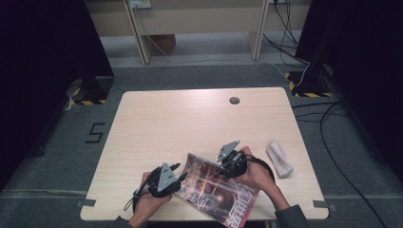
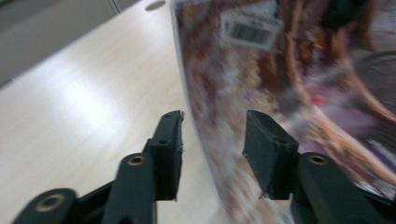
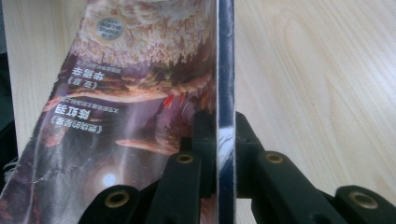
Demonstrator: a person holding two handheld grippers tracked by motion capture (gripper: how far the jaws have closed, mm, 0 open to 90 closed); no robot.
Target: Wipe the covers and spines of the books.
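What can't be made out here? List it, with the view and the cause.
- Magazine back-cover print: left gripper view, motion blur; only the barcode label reads as such.
- Magazine's near corner: high view, cut off by the bottom edge.
- Right gripper jaws: high view, covered by the right hand and gripper body.
- White cloth: high view, too small to identify.
- Table surroundings: high view, in dark shadow.

Low in the frame, the left black two-jaw gripper [image 1: 177, 174] stands with jaws parted, while the right black two-jaw gripper [image 1: 219, 166] is pinched tight, both forearms rising from the bottom edge.
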